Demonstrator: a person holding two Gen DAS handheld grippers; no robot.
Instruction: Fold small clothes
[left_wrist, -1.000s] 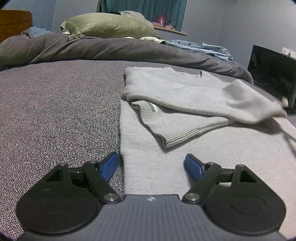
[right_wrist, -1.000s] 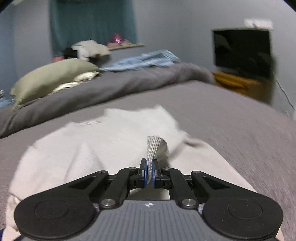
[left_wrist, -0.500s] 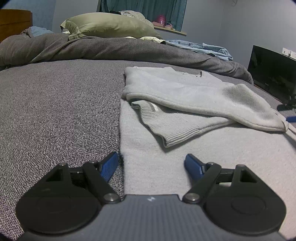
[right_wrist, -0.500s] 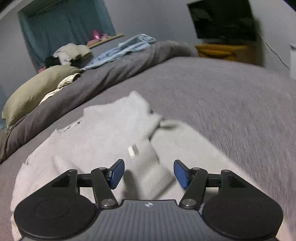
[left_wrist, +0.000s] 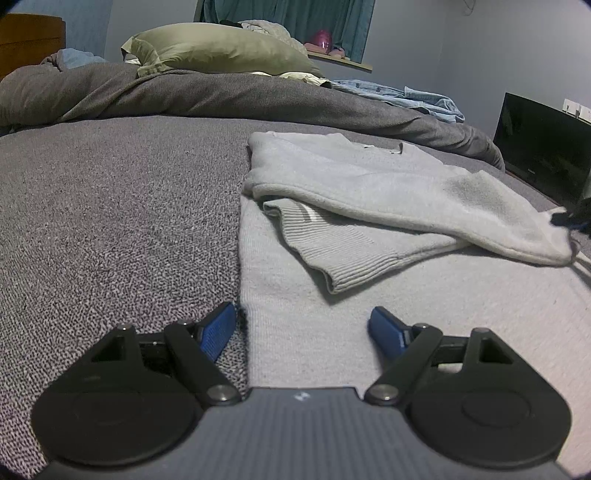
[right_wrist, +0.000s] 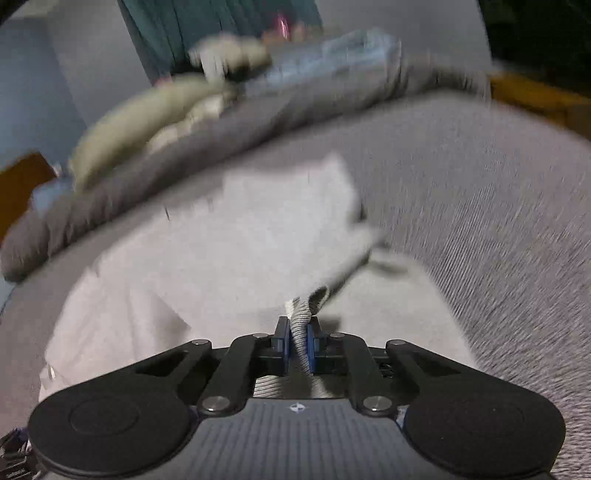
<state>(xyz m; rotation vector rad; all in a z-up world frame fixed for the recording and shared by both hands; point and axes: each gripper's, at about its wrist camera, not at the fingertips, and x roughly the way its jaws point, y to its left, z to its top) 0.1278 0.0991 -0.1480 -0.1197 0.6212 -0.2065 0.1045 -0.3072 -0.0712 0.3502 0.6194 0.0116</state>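
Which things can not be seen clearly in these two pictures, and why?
- Left wrist view: the right gripper, only a dark tip, cut off by the right edge.
- Right wrist view: the pillow and the clothes behind it, smeared by motion blur.
- Right wrist view: the sweater under the right gripper, hidden by its body.

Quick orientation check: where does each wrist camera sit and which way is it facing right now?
Left wrist: low above the bed, facing the pillow; left gripper open over the grey sweater edge.
Right wrist: angled down over the sweater; right gripper shut on a ribbed cuff; blurred.
Shared: sweater, pillow, bed.
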